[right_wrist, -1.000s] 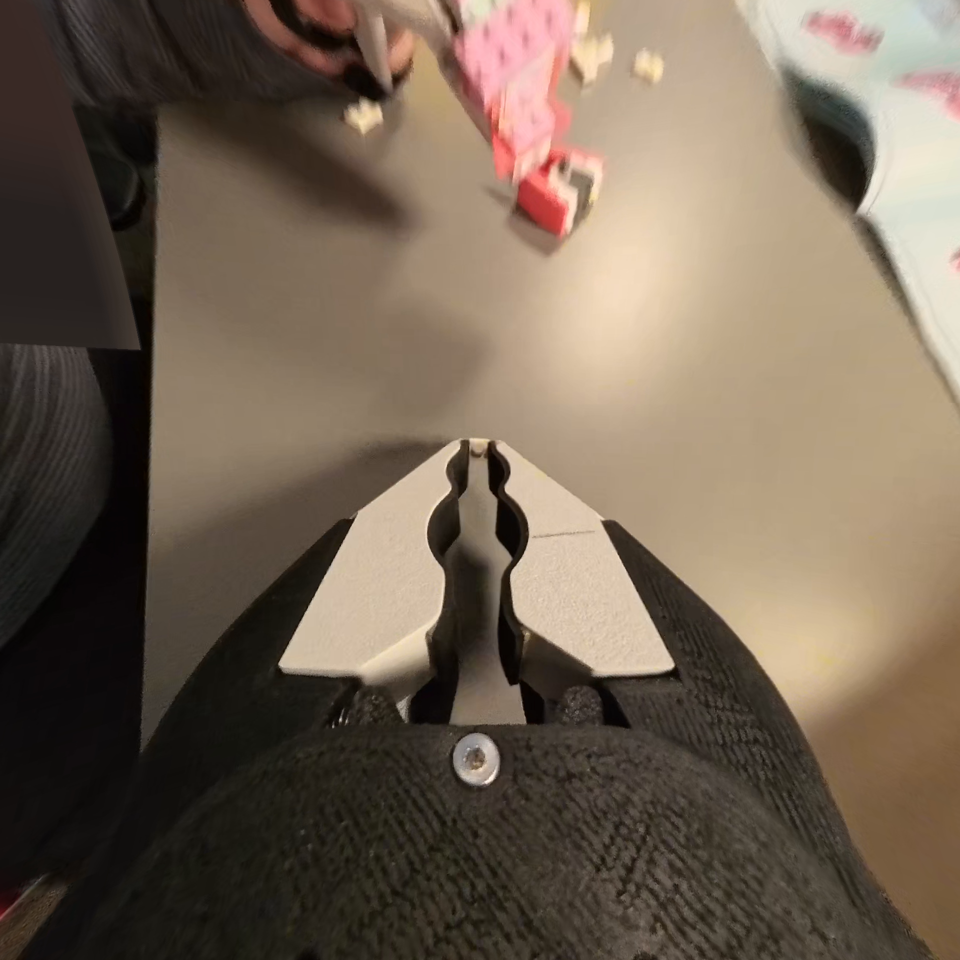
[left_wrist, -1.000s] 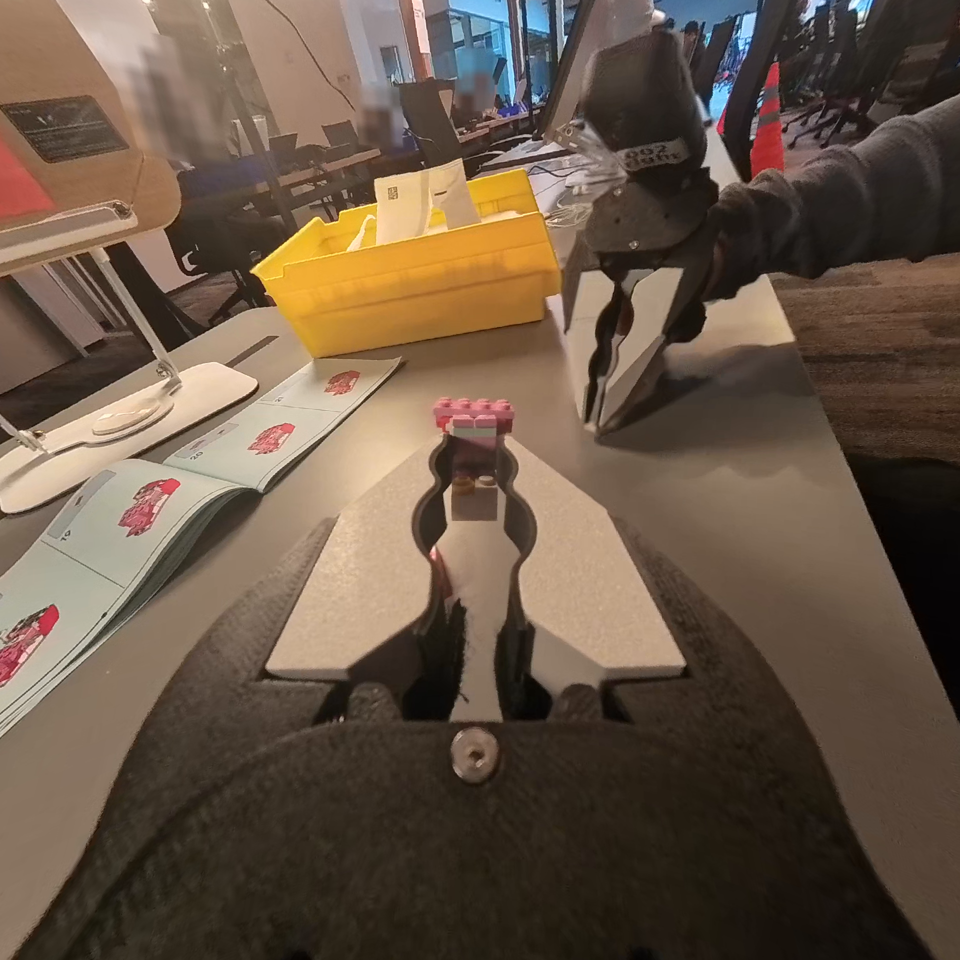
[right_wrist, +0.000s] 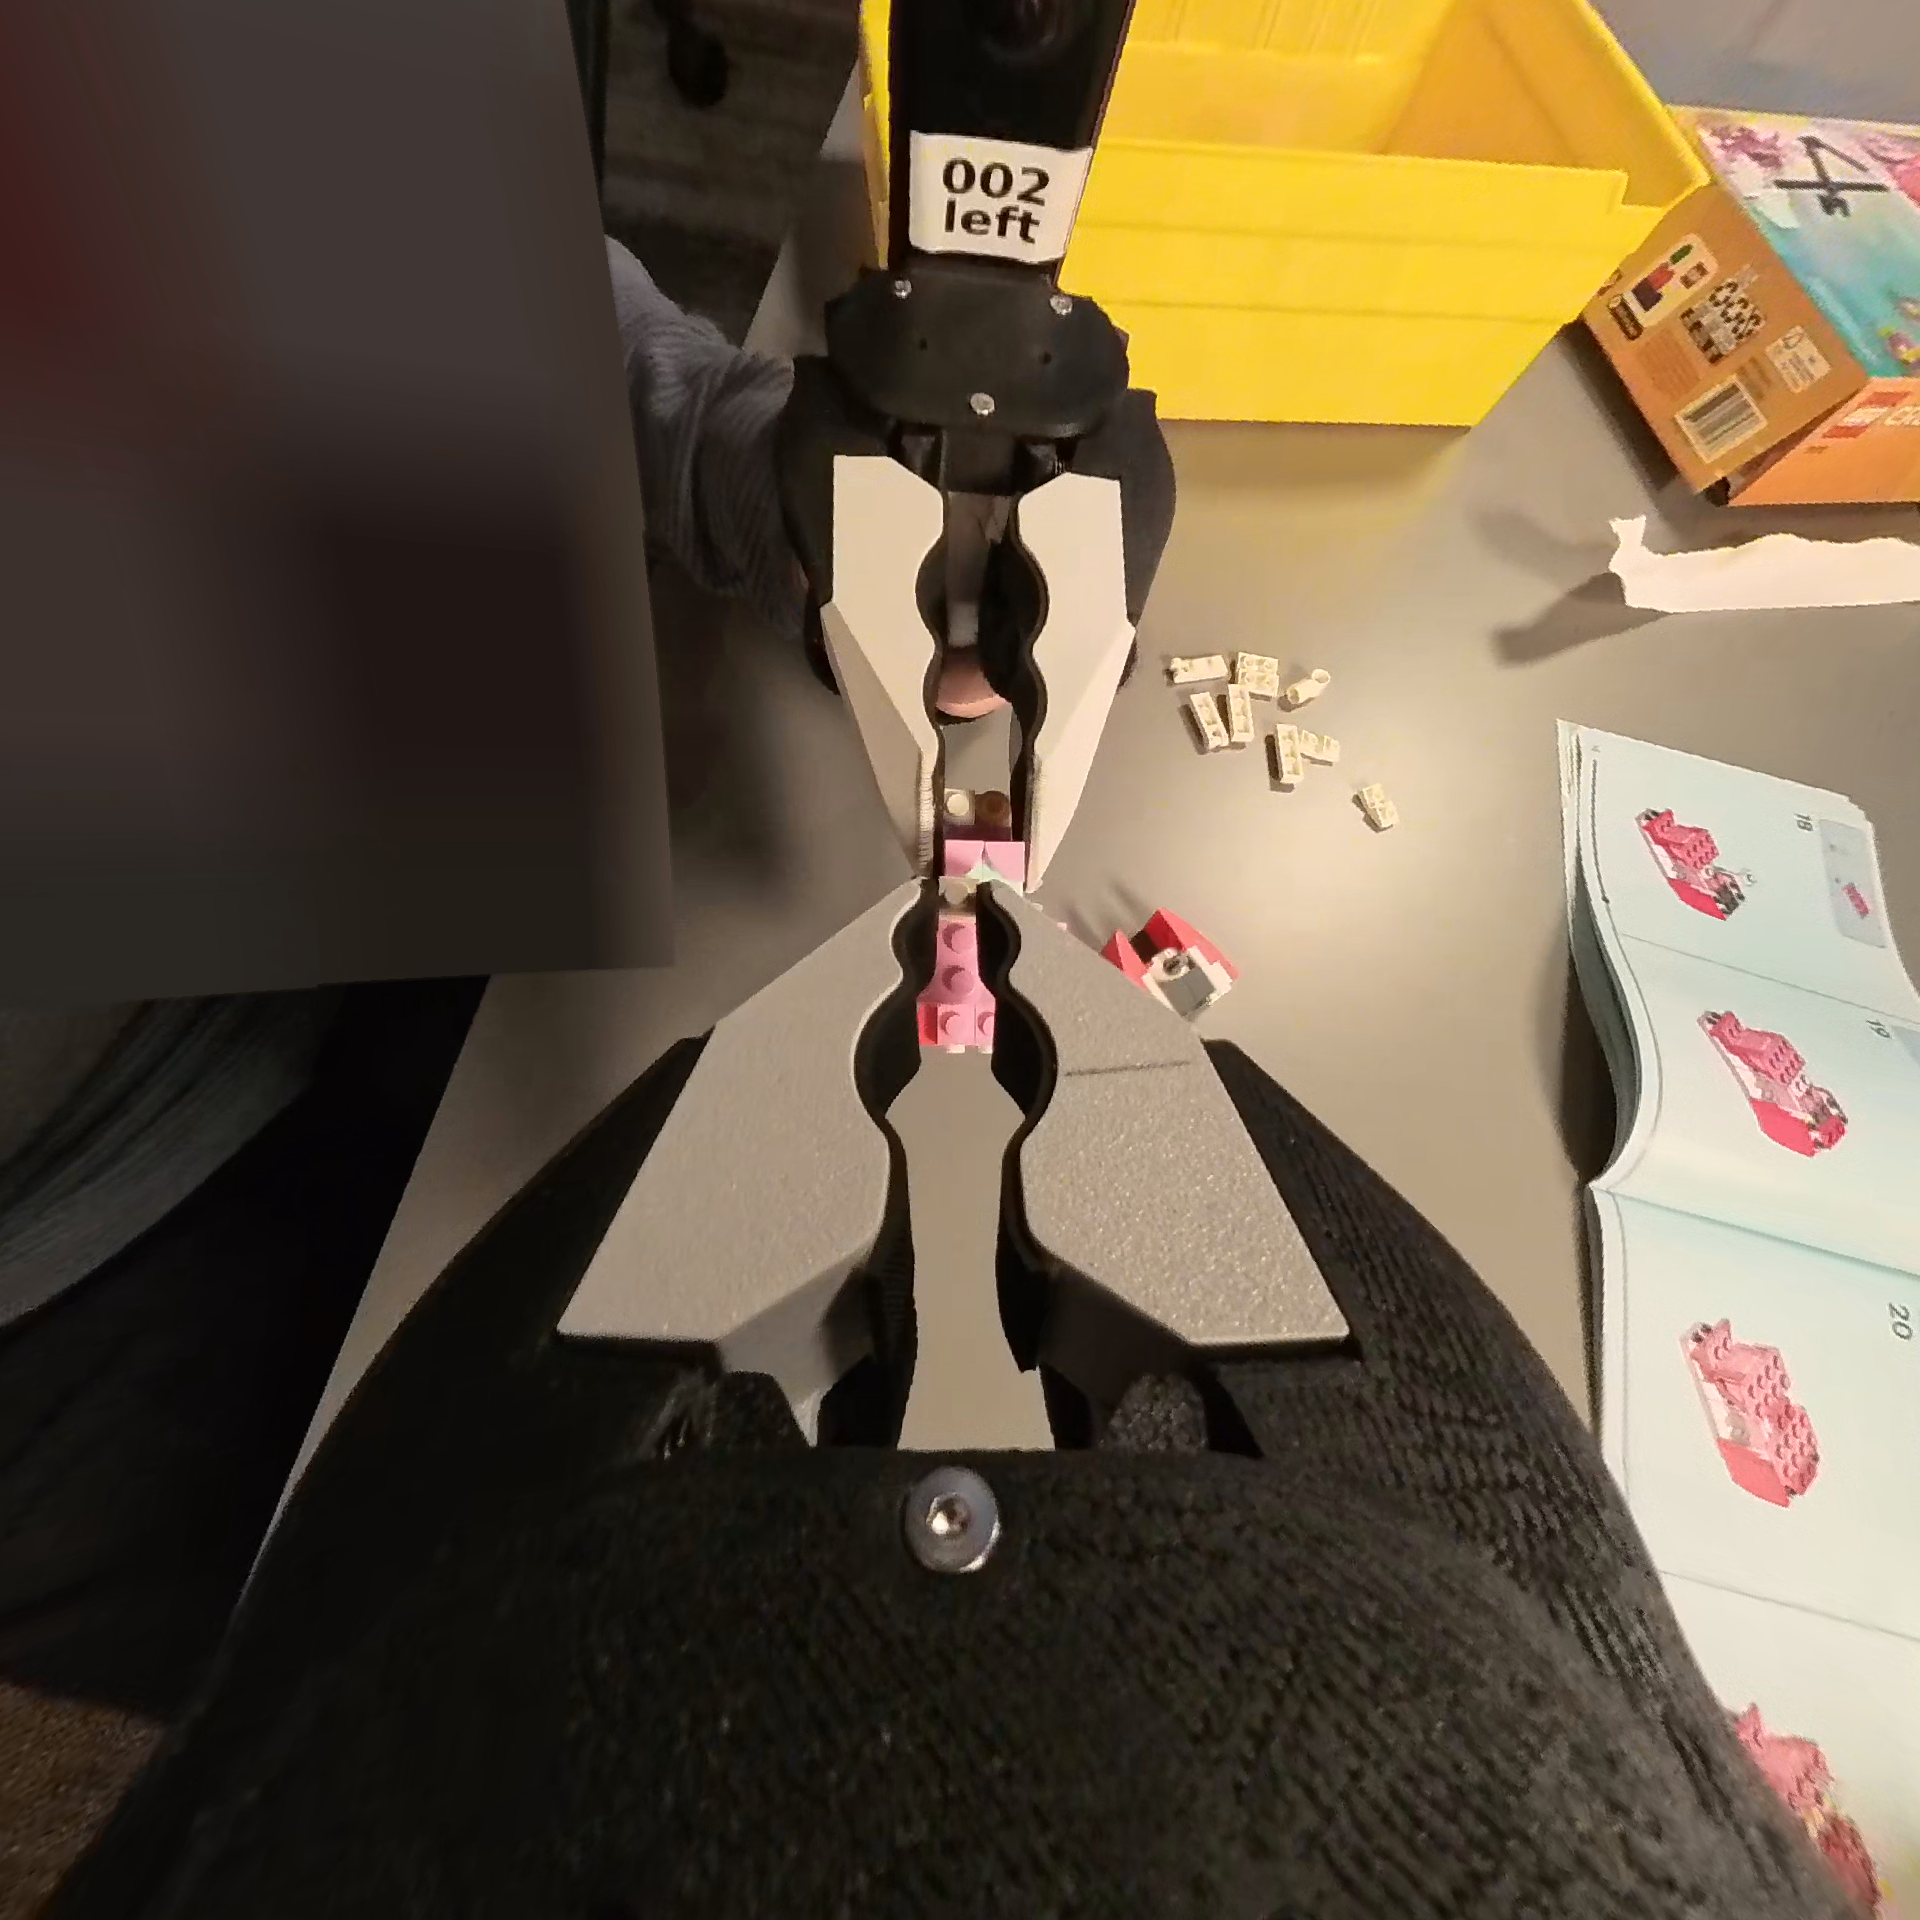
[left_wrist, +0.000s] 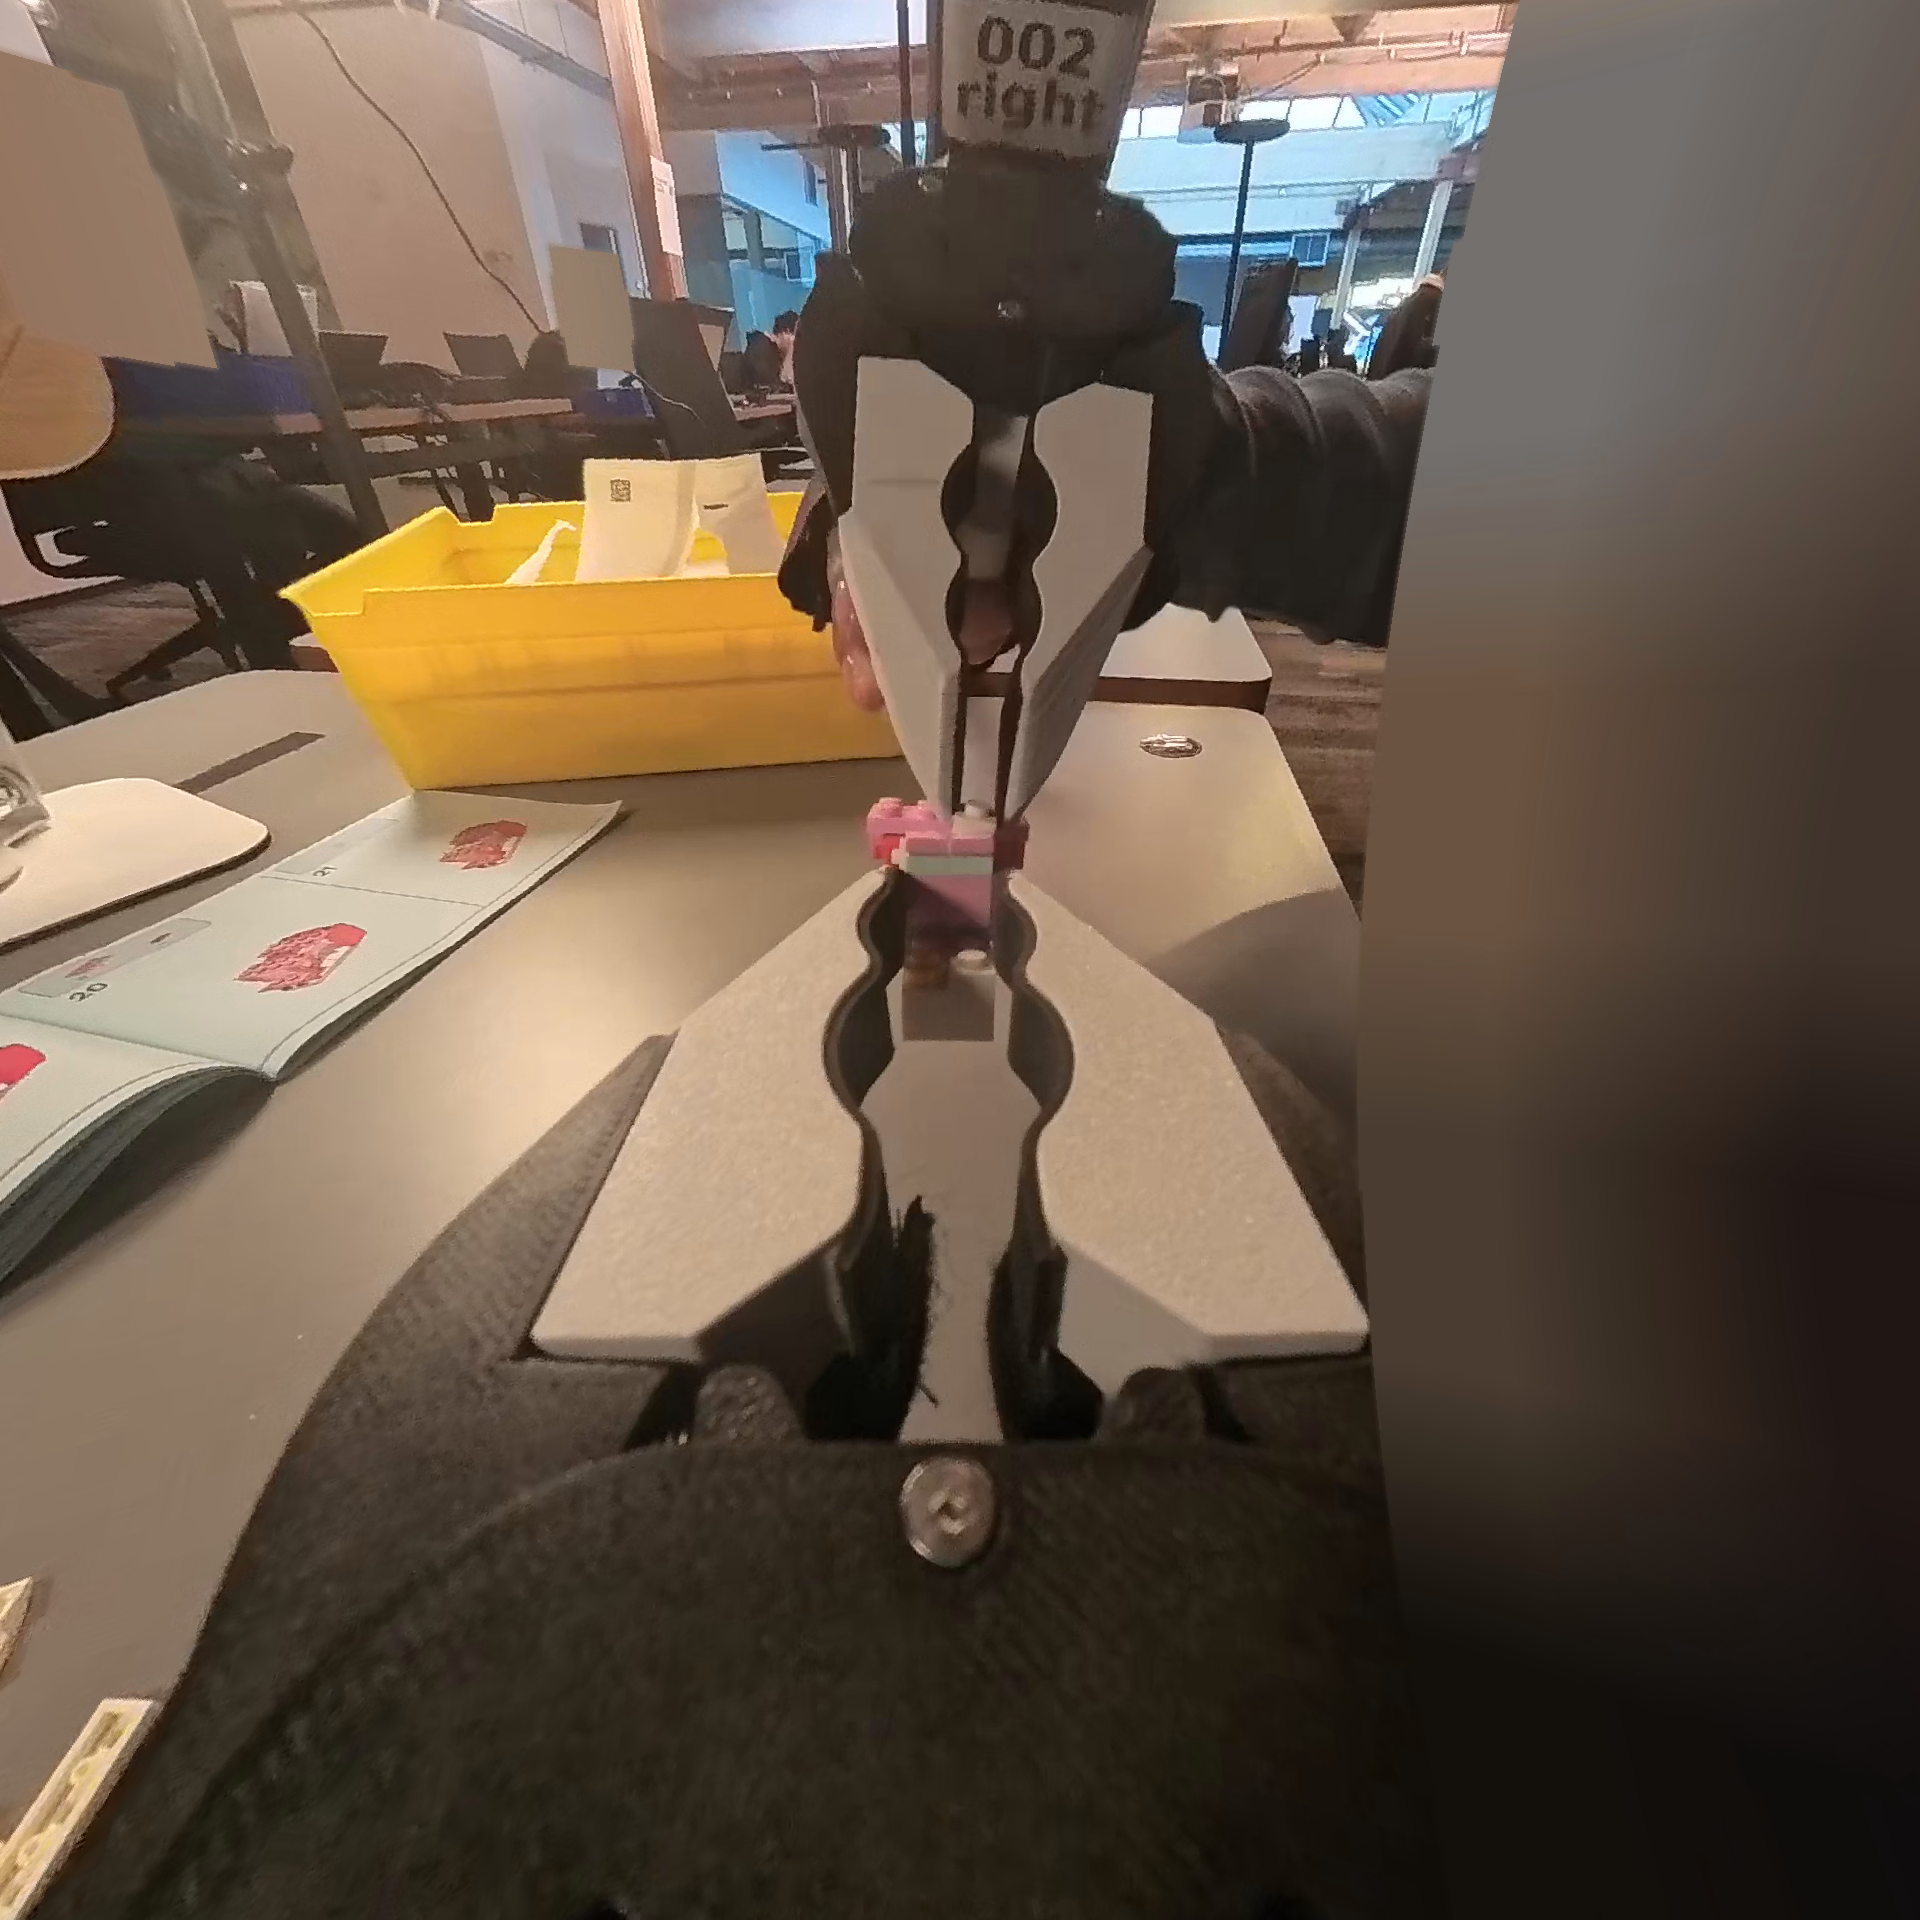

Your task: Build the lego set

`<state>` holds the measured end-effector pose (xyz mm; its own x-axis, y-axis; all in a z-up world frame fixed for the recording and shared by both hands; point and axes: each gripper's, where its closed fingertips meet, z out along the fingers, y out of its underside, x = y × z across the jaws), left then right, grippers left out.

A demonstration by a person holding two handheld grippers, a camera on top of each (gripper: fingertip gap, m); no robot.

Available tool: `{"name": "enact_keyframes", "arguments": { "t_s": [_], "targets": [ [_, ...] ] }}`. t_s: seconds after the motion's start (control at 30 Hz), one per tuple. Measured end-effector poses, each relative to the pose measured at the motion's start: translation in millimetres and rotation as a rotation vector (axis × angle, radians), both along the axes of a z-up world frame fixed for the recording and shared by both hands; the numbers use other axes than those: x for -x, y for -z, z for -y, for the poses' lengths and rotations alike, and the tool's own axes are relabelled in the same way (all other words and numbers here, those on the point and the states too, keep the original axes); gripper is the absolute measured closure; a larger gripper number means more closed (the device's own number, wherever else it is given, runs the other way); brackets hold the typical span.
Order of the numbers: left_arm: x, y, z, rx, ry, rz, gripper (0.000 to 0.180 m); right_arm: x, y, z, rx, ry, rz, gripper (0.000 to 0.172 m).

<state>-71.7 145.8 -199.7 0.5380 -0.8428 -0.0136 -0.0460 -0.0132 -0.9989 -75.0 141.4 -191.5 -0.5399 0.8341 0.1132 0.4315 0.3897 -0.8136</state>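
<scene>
My left gripper [left_wrist: 948,883] is shut on a small pink brick assembly [left_wrist: 956,894] with a grey base, and holds it upright above the grey table [left_wrist: 520,1060]. My right gripper [left_wrist: 977,805] comes down from above. Its tips are shut on a small white piece [left_wrist: 974,821] that rests on top of the assembly. In the right wrist view my right gripper [right_wrist: 958,896] pinches the white piece [right_wrist: 956,891] at its tips. The pink assembly [right_wrist: 956,977] shows below between its fingers. The left gripper [right_wrist: 982,842] holds the assembly from the far side.
A yellow bin [left_wrist: 582,665] stands at the back and also shows in the right wrist view [right_wrist: 1351,239]. An open instruction booklet [right_wrist: 1745,1039] lies on the table, with several loose white bricks [right_wrist: 1247,707] and a red and grey sub-assembly [right_wrist: 1174,956] nearby. A cardboard box [right_wrist: 1766,312] sits beside the bin. My left and right fingertips are right by each other.
My right gripper has moved from low over the table to directly above the assembly, carrying the small piece onto its top. My left gripper keeps its hold on the assembly.
</scene>
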Motion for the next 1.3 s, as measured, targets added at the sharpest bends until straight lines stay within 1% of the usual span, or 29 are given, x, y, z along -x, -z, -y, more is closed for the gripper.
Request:
{"name": "enact_keyframes", "arguments": {
  "t_s": [0.4,0.63,0.7,0.73,0.77,0.8,0.87,0.93,1.03,1.13,1.17,1.3],
  "targets": [
    [2.0,-1.9,-0.5,-0.004,-0.005,0.01,0.166,2.1,1.2,-1.8,-0.023,0.0,0.043,0.166],
    [2.1,-1.9,-0.8,-0.002,-0.006,0.012,0.165,2.8,1.3,-2.1,-0.044,0.007,0.048,0.159],
    [3.0,-1.2,-2.3,0.002,-0.016,0.01,0.165,3.1,0.8,-3.0,-0.05,0.015,0.044,0.151],
    [3.9,-0.4,-3.5,0.006,-0.024,0.008,0.165,4.0,-0.8,-4.6,-0.057,0.028,0.032,0.143],
    [5.4,0.1,-5.1,0.011,-0.037,0.007,0.165,6.1,-3.8,-7.3,-0.067,0.053,0.005,0.13],
    [7.6,0.8,-7.4,0.016,-0.054,0.006,0.165,8.2,-6.3,-10.4,-0.092,0.084,-0.026,0.122],
    [14.0,3.0,-14.0,0.035,-0.106,0.003,0.165,11.7,-6.7,-15.1,-0.212,0.152,-0.108,0.111],
    [22.5,7.8,-22.4,0.05,-0.18,-0.024,0.165,16.0,-3.4,-19.1,-0.404,0.231,-0.212,0.11],
    [29.0,9.4,-27.9,0.079,-0.224,-0.007,0.166,21.2,6.4,-26.0,-0.712,0.35,-0.311,0.107],
    [34.2,7.8,-30.6,0.105,-0.242,0.034,0.166,26.0,12.9,-29.1,-0.922,0.425,-0.374,0.109],
    [35.3,7.3,-31.0,0.111,-0.244,0.045,0.166,28.0,15.9,-28.1,-0.96,0.434,-0.383,0.111],
    [39.2,9.6,-33.4,0.123,-0.276,0.034,0.165,37.4,23.8,-23.9,-0.969,0.465,-0.412,0.11]
  ]
}}
